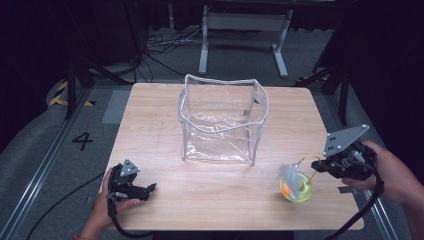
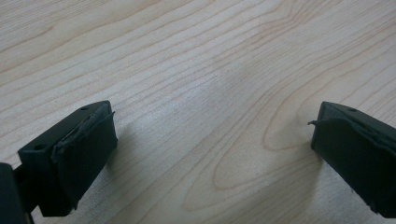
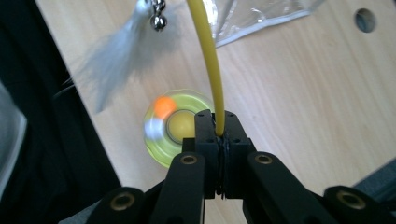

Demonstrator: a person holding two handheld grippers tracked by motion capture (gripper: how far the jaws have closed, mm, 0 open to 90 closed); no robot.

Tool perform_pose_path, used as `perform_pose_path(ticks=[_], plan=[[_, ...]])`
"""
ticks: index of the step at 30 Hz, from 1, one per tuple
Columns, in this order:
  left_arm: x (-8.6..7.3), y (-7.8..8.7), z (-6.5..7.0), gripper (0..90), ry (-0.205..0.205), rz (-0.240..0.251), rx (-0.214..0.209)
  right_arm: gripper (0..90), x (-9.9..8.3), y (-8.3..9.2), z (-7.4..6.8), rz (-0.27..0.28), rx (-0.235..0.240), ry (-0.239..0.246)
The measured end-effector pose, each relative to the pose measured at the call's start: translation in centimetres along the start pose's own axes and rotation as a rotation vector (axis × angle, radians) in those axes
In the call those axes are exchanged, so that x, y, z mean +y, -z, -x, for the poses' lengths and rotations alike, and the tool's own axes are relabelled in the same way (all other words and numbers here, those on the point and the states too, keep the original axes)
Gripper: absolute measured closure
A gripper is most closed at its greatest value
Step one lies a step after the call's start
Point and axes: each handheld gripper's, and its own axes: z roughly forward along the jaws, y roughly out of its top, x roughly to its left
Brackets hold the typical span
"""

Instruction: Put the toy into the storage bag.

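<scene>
Near the table's (image 1: 165,170) right front edge, the right gripper (image 1: 322,164) pinches the yellow cord (image 3: 208,56) of a feathered toy (image 1: 296,186), while the left gripper (image 1: 150,188) rests released, well apart from the clear bag (image 1: 222,120).

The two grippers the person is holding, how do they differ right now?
The left gripper has its jaws wide apart over bare table, holding nothing; the right gripper is clamped on a yellow wire of the feather toy. The left sits near the table's near-left corner, the right at its right edge. Both have black jaws.
</scene>
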Motion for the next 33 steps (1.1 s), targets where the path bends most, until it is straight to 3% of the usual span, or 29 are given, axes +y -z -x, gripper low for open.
perform_pose_path(ticks=[7, 13, 26, 33], plan=[[0.0, 0.0, 0.0, 0.5, 0.000, 0.000, 0.000, 88.3, 0.9, 0.9, 2.8, 0.003, -0.064, -0.044], [0.0, 0.0, 0.0, 0.5, 0.000, 0.000, 0.000, 88.3, 1.7, 1.4, 5.2, 0.016, -0.086, -0.084], [0.0, 0.0, 0.0, 0.5, 0.000, 0.000, 0.000, 88.3, 3.5, 1.8, 8.3, -0.009, -0.118, -0.115], [0.0, 0.0, 0.0, 0.4, 0.000, 0.000, -0.002, 88.3, 5.0, 3.3, 9.8, 0.006, -0.140, -0.136]])
